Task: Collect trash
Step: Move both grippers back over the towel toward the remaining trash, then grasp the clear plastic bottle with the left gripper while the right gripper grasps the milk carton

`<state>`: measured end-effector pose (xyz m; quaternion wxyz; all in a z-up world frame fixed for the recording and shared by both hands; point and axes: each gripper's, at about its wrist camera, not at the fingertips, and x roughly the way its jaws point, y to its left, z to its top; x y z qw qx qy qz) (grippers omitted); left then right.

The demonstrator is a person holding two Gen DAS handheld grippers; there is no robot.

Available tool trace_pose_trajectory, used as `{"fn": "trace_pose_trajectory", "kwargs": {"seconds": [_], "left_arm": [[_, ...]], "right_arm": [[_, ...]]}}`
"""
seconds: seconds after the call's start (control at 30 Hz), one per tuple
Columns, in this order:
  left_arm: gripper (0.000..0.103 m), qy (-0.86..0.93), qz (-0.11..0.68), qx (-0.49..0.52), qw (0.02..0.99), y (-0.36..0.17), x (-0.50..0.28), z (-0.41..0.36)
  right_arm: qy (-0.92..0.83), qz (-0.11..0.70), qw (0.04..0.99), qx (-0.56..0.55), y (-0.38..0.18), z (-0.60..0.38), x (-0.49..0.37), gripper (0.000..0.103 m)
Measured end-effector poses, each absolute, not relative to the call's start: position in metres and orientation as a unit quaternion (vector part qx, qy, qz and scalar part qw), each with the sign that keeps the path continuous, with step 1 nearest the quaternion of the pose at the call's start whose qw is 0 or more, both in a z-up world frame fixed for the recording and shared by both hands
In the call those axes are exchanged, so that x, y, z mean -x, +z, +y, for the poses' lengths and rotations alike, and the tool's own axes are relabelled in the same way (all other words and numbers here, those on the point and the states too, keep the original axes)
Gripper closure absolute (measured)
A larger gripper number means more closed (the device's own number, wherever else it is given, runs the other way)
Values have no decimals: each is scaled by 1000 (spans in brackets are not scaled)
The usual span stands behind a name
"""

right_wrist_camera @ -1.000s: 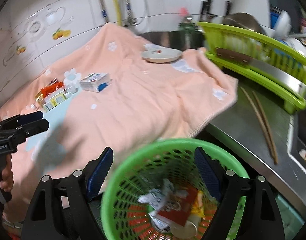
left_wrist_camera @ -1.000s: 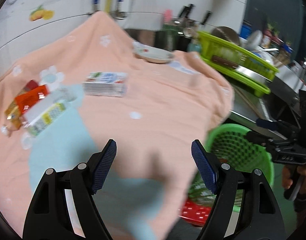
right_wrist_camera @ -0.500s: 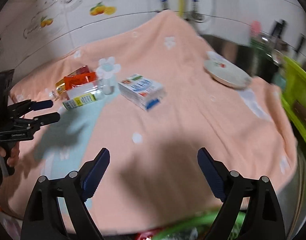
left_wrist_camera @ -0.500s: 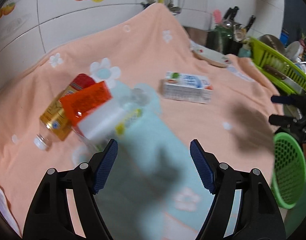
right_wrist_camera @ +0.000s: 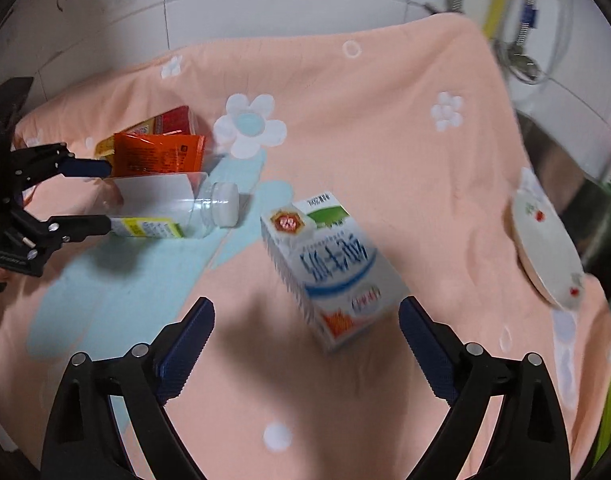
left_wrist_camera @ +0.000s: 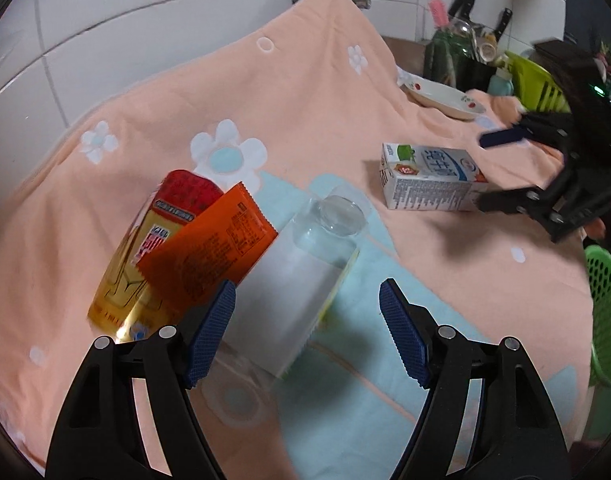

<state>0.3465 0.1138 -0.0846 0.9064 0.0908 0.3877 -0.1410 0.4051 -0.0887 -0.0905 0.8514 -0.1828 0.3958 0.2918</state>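
A peach-coloured towel with white flowers and a pale blue patch [left_wrist_camera: 313, 92] covers the whole work surface and runs up against the white tiled wall [left_wrist_camera: 105, 8]; everything else is placed against it. At the towel's right edge a green plastic mesh basket [left_wrist_camera: 603, 312] stands off the cloth, and near the far right corner a white shallow dish with small red print [left_wrist_camera: 445, 98] rests on the fabric. On the blue patch lies a clear plastic bottle with a white label and white cap [left_wrist_camera: 301, 280], on its side, its base touching an orange foil sachet [left_wrist_camera: 209, 252] that overlaps a yellow and red drink bottle [left_wrist_camera: 145, 256], also on its side (the three form one heap on the towel's left half). Right of the heap, on the peach part, lies a white milk carton with blue lettering and a green corner [right_wrist_camera: 329, 272], apart from the bottles. The left gripper [left_wrist_camera: 307, 332] hangs over the clear bottle with its blue fingers spread to either side of it, not pressing on it. The right gripper [right_wrist_camera: 305, 344] hovers at the carton, its jaws opening wide, the carton's near end lying between the fingers without contact that can be made out.
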Motion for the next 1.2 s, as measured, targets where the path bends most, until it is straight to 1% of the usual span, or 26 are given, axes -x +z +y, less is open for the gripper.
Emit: {"fn": "trace_pose_trajectory", "kwargs": {"seconds": [0.23, 0.43, 0.8, 0.83, 0.9, 0.97, 1.03, 1.1, 1.2], "left_arm": [[28, -165, 403, -110, 893, -95, -368, 112], [28, -184, 418, -128, 880, -104, -383, 108], [28, -202, 444, -163, 858, -120, -404, 88], [29, -203, 445, -164, 857, -121, -405, 87], [39, -201, 447, -167, 856, -123, -406, 84], [42, -200, 447, -157, 858, -124, -407, 84], [43, -191, 445, -151, 862, -124, -406, 84], [44, -179, 442, -142, 867, -124, -403, 83], [46, -164, 440, -123, 874, -122, -395, 82]], "right_arm": [[301, 410, 834, 213, -99, -77, -448, 12], [317, 428, 820, 208, -104, -74, -481, 12], [348, 453, 795, 206, -127, -60, -492, 12], [347, 453, 795, 206, -128, -59, -491, 16], [348, 451, 796, 205, -129, -60, -488, 23], [346, 452, 798, 197, -128, -63, -485, 26], [343, 451, 802, 187, -126, -66, -481, 32], [341, 449, 806, 178, -124, -70, -474, 35], [337, 443, 813, 169, -121, -76, -459, 36]]}}
